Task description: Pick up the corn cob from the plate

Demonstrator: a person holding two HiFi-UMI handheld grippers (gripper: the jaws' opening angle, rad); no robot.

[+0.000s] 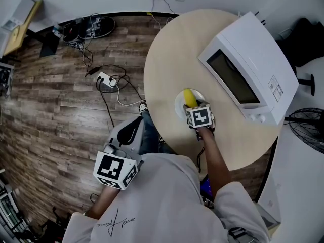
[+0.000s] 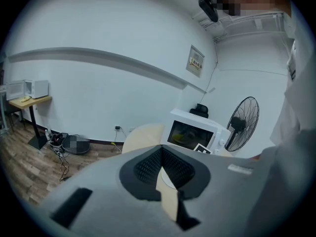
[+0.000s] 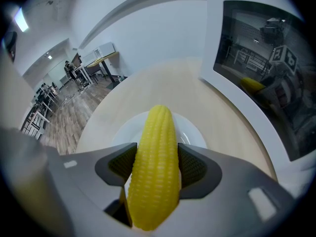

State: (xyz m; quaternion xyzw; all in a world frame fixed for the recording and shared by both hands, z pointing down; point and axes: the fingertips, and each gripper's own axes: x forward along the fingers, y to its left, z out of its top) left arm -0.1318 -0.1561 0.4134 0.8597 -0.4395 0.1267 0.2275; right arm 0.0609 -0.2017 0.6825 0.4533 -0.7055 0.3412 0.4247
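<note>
A left gripper (image 2: pixel 161 154), its jaws drawn together on nothing, hangs close against the person's white shirt (image 1: pixel 167 201) and off the edge of the round table (image 1: pixel 167 70), apparently parked there so that it stays clear of the work. The job belongs to the right gripper (image 3: pixel 157 168), which reaches out at arm's length over the tabletop and has its two dark ribbed pads (image 3: pixel 193 168) pressed to either side of the yellow corn cob (image 3: pixel 157 132). The cob runs lengthwise between the jaws, tip pointing away toward the far side of the table, a hold that clamps its sides and should keep it from rolling. It sits directly over the small white plate (image 3: pixel 193 131), just beside the white microwave (image 1: pixel 248 70), whose dark door mirrors the cob and gripper. Whether the cob has cleared the plate cannot be told from these views; the grasp looks made, and a straight lift would seem to be what remains.
</note>
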